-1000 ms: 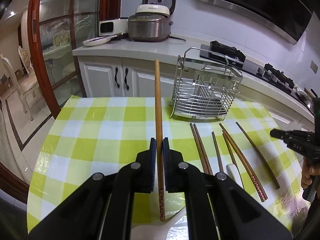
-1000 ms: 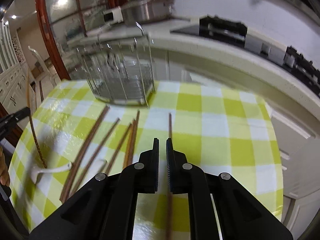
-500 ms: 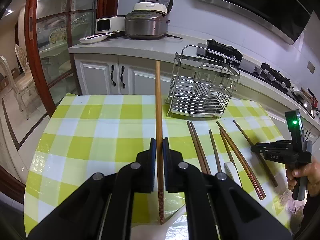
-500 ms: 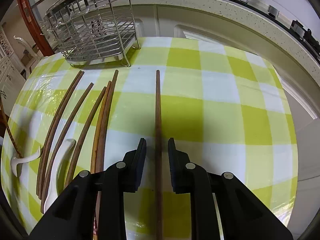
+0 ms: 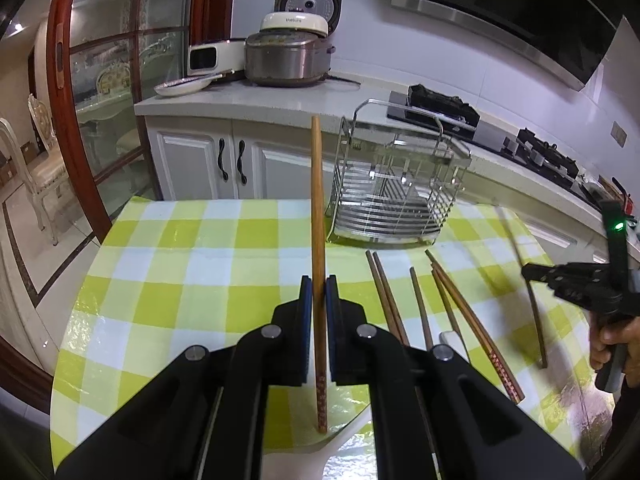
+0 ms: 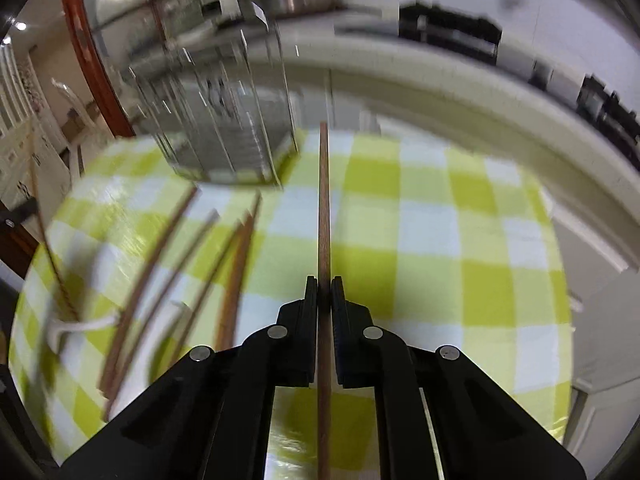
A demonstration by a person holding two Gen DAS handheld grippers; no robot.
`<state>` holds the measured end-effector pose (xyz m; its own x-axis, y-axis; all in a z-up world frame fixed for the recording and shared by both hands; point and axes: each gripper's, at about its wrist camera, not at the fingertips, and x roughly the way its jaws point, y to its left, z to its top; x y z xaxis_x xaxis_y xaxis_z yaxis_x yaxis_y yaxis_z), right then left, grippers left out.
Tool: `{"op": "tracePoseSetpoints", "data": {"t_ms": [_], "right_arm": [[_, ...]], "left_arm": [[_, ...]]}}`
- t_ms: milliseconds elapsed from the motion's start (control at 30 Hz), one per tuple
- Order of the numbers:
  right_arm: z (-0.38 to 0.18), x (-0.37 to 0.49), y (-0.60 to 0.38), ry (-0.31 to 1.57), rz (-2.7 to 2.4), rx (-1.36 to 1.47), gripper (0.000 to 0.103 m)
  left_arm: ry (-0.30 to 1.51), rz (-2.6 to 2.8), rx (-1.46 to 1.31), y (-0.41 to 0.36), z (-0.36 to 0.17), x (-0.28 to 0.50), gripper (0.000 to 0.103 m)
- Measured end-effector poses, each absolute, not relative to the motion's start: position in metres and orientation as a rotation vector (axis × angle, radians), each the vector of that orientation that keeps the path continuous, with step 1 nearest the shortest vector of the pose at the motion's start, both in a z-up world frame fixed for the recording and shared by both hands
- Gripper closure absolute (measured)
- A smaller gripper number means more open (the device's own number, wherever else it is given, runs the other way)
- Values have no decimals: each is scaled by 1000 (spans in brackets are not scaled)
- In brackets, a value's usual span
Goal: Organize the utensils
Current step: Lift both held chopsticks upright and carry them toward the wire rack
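- The left matte black plastic two-finger gripper (image 5: 319, 296) carried blue-faced pads (image 5: 306, 300) and four round silver screw heads along its angular linkage arms.
- The right matte black plastic two-finger gripper (image 6: 324, 296) had black pads and four matching silver screws.
- Its upright black handle bore a lit green indicator light (image 5: 619, 225).

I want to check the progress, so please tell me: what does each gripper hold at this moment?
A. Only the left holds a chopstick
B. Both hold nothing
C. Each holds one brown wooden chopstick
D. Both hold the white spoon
C: the left gripper is shut on a light brown wooden chopstick, and the right gripper is shut on a darker brown wooden chopstick.
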<state>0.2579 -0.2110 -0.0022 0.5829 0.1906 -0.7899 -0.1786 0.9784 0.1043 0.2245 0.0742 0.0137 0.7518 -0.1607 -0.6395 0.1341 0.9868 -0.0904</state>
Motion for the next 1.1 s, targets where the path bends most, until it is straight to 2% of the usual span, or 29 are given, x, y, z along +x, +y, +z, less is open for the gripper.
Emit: {"op": "tracePoseSetpoints", "data": {"t_ms": [333, 1100], "right_arm": [[57, 230, -198, 763, 182, -33, 94], [95, 222, -193, 660, 127, 6, 94]], "left_arm": [[643, -165, -48, 71, 37, 211, 96], [575, -178, -63, 54, 68, 217, 96]]}}
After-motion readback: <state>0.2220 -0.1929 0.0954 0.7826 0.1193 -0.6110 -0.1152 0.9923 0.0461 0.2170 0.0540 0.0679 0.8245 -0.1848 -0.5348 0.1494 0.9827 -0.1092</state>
